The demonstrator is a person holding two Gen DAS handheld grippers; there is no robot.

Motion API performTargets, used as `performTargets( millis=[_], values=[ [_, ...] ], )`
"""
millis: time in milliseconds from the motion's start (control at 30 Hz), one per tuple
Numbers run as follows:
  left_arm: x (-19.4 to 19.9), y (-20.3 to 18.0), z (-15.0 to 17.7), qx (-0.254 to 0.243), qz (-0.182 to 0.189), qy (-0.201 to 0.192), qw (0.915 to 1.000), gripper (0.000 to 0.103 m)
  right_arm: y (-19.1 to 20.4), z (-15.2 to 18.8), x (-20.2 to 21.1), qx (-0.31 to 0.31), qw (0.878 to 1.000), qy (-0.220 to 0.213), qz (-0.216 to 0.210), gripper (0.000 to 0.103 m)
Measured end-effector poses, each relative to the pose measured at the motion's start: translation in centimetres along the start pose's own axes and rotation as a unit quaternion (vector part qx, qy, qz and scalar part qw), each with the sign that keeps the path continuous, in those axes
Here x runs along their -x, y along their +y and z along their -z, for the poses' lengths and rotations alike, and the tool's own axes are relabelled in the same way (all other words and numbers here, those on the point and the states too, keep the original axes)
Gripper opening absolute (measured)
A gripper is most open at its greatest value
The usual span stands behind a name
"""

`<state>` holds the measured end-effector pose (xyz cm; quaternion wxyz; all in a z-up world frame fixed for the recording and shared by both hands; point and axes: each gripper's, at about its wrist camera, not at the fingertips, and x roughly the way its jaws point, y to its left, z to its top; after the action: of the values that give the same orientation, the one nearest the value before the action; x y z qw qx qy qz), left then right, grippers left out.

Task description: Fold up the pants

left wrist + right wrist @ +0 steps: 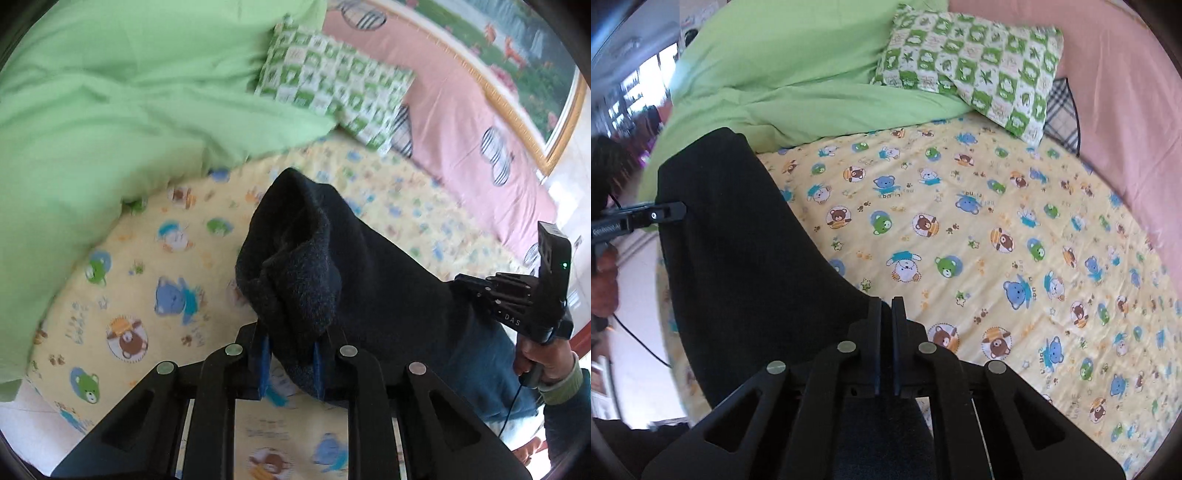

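Note:
The pants (373,284) are dark navy fleece, held up above the bed between both grippers. My left gripper (291,354) is shut on a bunched thick edge of the pants, which bulges up between the fingers. My right gripper (885,314) is shut on the other edge of the pants (746,258), and the cloth stretches away to the left. The right gripper also shows in the left wrist view (517,299) at the far right, held by a hand. The left gripper shows in the right wrist view (646,218) at the far left.
The bed has a yellow sheet with cartoon bears (979,240). A light green duvet (798,88) is heaped at the back left. A green-and-white checked pillow (975,70) lies at the back, against a pink cloth (1126,122). A framed picture (524,74) hangs beyond.

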<state>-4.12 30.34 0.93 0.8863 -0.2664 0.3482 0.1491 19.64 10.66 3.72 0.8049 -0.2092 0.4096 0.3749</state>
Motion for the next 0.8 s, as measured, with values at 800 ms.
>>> performTargets(
  millis=[800],
  values=[
    [5.3,-3.0,0.3,-0.003,0.05,-0.036,0.9981,0.051,-1.9,16.1,11.2,-0.281,0.956,-0.077,0.015,0.037]
  ],
)
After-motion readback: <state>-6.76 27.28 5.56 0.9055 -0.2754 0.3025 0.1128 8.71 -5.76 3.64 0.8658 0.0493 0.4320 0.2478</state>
